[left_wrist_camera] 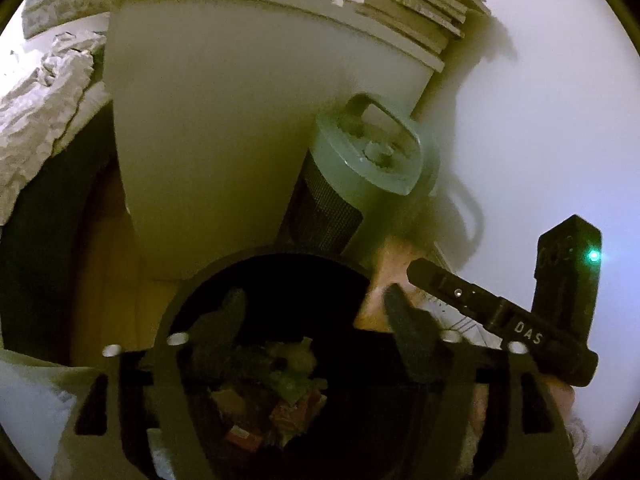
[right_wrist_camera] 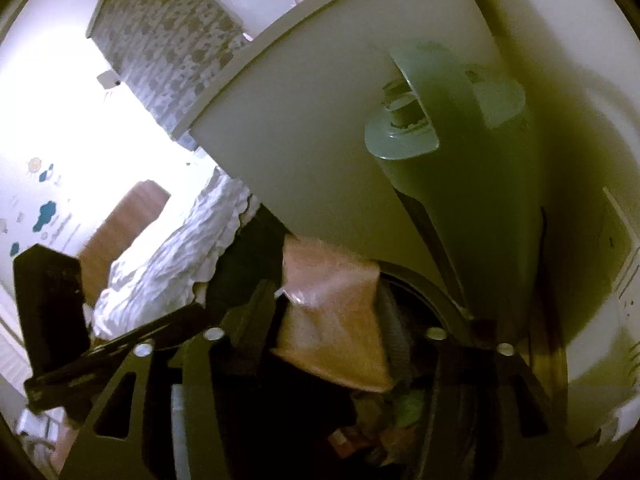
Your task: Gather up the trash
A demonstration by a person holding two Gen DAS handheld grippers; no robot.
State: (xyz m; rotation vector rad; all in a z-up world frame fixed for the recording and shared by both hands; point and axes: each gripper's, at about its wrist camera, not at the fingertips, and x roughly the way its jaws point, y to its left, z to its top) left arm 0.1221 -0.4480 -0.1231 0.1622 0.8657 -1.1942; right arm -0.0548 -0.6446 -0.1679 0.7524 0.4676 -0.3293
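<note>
A dark round trash bin (left_wrist_camera: 192, 292) stands below my left gripper (left_wrist_camera: 316, 312), holding green and red wrappers (left_wrist_camera: 280, 384). The left gripper is open and empty over the bin mouth. My right gripper (right_wrist_camera: 328, 320) is shut on a tan paper-like packet (right_wrist_camera: 336, 320), held over the bin rim (right_wrist_camera: 424, 288). In the left wrist view the packet (left_wrist_camera: 384, 276) and the right gripper (left_wrist_camera: 500, 320) show at the bin's right edge.
A white bedside cabinet (left_wrist_camera: 220, 140) stands behind the bin. A grey tower fan or heater (left_wrist_camera: 360, 184) stands beside it. A bed with rumpled white bedding (right_wrist_camera: 172, 256) is to the left. A white wall (left_wrist_camera: 540, 120) is at right.
</note>
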